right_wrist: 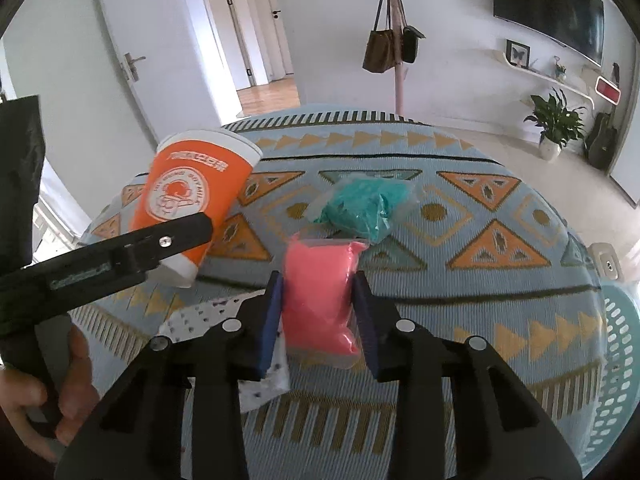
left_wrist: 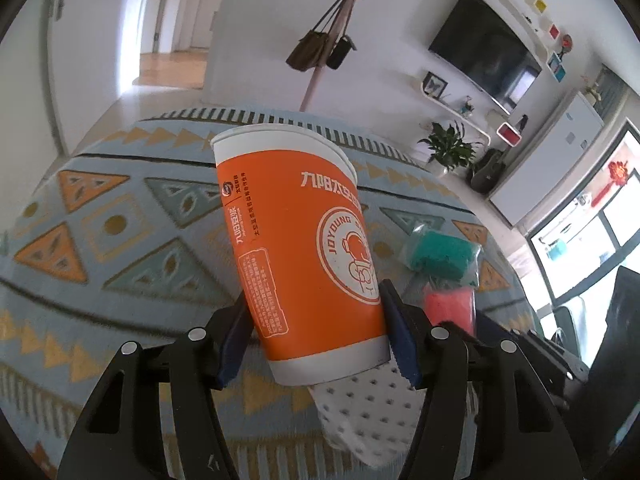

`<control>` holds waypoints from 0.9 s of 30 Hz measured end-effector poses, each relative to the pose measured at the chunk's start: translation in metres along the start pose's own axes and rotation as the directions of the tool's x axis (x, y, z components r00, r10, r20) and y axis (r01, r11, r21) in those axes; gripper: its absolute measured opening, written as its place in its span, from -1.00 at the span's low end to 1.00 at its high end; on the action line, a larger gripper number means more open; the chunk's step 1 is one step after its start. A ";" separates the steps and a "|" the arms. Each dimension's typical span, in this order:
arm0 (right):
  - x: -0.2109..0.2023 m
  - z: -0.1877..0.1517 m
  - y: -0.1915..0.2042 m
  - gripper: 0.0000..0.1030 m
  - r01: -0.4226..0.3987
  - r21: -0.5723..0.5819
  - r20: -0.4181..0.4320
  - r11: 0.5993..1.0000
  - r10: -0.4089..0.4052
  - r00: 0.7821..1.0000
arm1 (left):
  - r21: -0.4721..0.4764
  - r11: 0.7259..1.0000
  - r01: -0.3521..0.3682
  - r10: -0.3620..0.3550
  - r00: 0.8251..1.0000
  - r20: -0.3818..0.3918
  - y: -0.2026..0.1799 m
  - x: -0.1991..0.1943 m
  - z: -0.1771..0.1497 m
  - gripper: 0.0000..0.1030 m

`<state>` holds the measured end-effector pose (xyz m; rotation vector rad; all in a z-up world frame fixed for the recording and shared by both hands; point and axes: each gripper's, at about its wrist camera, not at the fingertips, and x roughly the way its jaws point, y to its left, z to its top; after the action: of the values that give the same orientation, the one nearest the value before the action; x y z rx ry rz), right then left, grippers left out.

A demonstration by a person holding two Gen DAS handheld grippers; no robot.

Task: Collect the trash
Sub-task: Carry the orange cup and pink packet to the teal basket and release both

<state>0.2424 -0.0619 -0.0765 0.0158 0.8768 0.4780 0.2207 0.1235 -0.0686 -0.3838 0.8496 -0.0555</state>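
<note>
My left gripper (left_wrist: 316, 336) is shut on an orange and white paper cup (left_wrist: 304, 248) and holds it tilted above the patterned tablecloth; the cup also shows in the right wrist view (right_wrist: 188, 200). My right gripper (right_wrist: 318, 312) is shut on a pink packet (right_wrist: 320, 296) that lies on the cloth. A teal packet (right_wrist: 360, 206) lies just beyond the pink one; both show in the left wrist view, teal (left_wrist: 440, 254) and pink (left_wrist: 450, 306). A white dotted wrapper (left_wrist: 360, 412) lies under the cup, near my right gripper's left finger (right_wrist: 224, 320).
A teal perforated basket (right_wrist: 616, 360) stands at the table's right edge. The left gripper's arm (right_wrist: 100, 256) crosses the left of the right wrist view. Beyond the table (right_wrist: 500, 320) are a coat stand with bags (right_wrist: 394, 40), a plant (right_wrist: 554, 120) and a TV (left_wrist: 484, 44).
</note>
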 end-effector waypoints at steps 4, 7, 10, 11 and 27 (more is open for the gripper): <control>-0.021 -0.005 -0.002 -0.39 -0.019 0.015 0.042 1.000 0.018 0.999 | 0.006 1.000 0.022 -0.022 0.999 0.036 -0.003 -0.022 -0.009 0.13; -0.037 -0.006 -0.005 -0.39 -0.055 0.026 0.068 0.998 0.053 0.996 | 0.011 0.999 0.035 -0.036 0.997 0.064 -0.009 -0.036 -0.011 0.13; -0.057 -0.004 -0.010 -0.39 -0.087 0.039 0.114 0.995 0.082 0.990 | 0.020 0.998 0.051 -0.053 0.995 0.085 -0.016 -0.045 -0.010 0.13; -0.064 -0.003 -0.011 -0.39 -0.093 0.041 0.129 0.995 0.087 0.988 | 0.025 0.998 0.054 -0.056 0.994 0.091 -0.018 -0.048 -0.010 0.13; -0.164 -0.003 -0.083 -0.39 0.018 0.162 0.331 0.987 -0.071 0.941 | 0.203 0.963 0.177 -0.208 0.968 0.142 -0.117 -0.071 -0.015 0.13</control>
<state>0.1843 -0.2034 0.0246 0.2162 0.5744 0.3492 0.1748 0.0246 0.0147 -0.2872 0.6370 -0.2810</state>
